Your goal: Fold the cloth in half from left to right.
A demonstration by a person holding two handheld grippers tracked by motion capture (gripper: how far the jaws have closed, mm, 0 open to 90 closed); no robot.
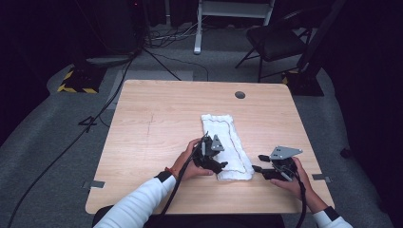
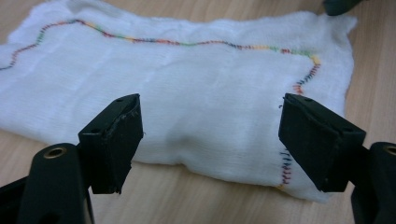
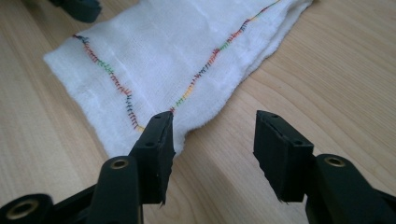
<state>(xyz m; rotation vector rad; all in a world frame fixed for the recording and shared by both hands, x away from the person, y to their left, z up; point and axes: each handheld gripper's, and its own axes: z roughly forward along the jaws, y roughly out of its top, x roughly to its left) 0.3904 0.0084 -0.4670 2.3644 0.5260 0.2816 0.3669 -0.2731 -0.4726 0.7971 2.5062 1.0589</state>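
now we keep both claws low and square to the cloth (image 1: 226, 146), which lies folded into a long strip on the counter (image 1: 157, 128), and pinch only its near edge so the fold stays flat. the left claw (image 2: 210, 140) stands wide over the cloth's long side, nothing gripped; the right claw (image 3: 212, 147) is also parted, empty, just at the near corner. the cloth is white, thin, with wavy rainbow stitching (image 2: 187, 44).
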